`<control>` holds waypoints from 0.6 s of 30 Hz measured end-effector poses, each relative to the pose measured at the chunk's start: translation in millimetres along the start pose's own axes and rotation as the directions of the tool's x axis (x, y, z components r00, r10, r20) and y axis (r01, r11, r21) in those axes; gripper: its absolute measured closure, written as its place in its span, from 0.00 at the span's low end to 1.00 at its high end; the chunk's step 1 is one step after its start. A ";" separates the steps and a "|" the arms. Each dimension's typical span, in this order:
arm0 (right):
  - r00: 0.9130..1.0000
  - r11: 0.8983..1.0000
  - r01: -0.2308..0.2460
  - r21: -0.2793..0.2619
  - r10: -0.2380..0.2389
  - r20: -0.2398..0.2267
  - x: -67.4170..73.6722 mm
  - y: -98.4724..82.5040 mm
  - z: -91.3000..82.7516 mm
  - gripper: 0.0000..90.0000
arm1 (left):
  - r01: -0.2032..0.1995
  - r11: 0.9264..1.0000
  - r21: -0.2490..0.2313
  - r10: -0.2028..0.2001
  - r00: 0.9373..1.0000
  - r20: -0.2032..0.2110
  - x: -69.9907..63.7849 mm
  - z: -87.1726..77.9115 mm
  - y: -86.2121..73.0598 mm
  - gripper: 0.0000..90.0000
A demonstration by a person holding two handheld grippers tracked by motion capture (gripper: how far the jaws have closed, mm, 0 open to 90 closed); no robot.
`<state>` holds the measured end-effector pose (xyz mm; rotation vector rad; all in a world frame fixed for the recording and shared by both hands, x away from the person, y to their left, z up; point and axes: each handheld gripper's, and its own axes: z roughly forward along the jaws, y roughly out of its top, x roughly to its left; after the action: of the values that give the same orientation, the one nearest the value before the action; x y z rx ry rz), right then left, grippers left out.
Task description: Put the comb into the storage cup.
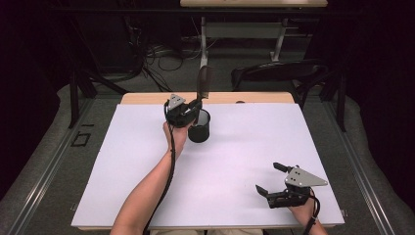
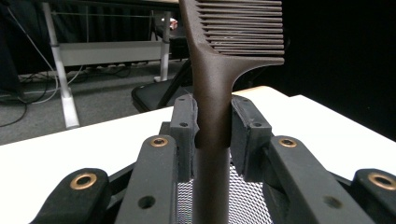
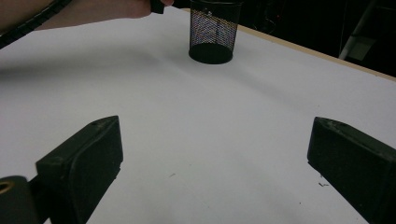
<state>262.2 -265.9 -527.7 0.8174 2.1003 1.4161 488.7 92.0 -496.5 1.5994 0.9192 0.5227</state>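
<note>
My left gripper [image 2: 212, 135] clamps the dark brown plastic comb [image 2: 219, 70] upright over the black mesh cup [image 1: 199, 126]; I'd lower it plumb, releasing inside.

surface: a rectangular table [image 1: 147, 196], its top covered by a white sheet
far edge: a strip of light wood tabletop [image 1: 147, 98] shows beyond the sheet
on it: a black wire-mesh cup [image 1: 199, 126] stands upright on the sheet, near the middle of the far edge and slightly left of centre
cup's base: a solid dark disc, flat on the sheet, seen in the right gripper view [image 3: 211, 52]
marks: a few tiny dark specks [image 3: 322, 185] on the sheet towards the near right corner
</note>
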 end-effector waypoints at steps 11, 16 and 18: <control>1.000 1.000 -0.002 -0.003 0.002 0.001 0.1 -0.1 0.1 0.03 | -0.020 1.000 0.009 0.020 1.000 0.000 -1.5 0.5 -1.7 0.81; 1.000 1.000 0.000 0.000 0.000 0.000 0.0 0.0 0.0 0.03 | -0.023 1.000 0.010 0.023 1.000 -0.001 -1.9 0.5 -2.2 0.81; 1.000 1.000 0.000 0.001 0.000 0.000 0.0 0.0 0.0 0.03 | -0.026 1.000 0.013 0.026 1.000 -0.002 -2.3 0.4 -2.7 0.81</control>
<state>262.2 -265.8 -527.7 0.8172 2.1012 1.4158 486.9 90.0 -498.8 1.6241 0.9065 0.5381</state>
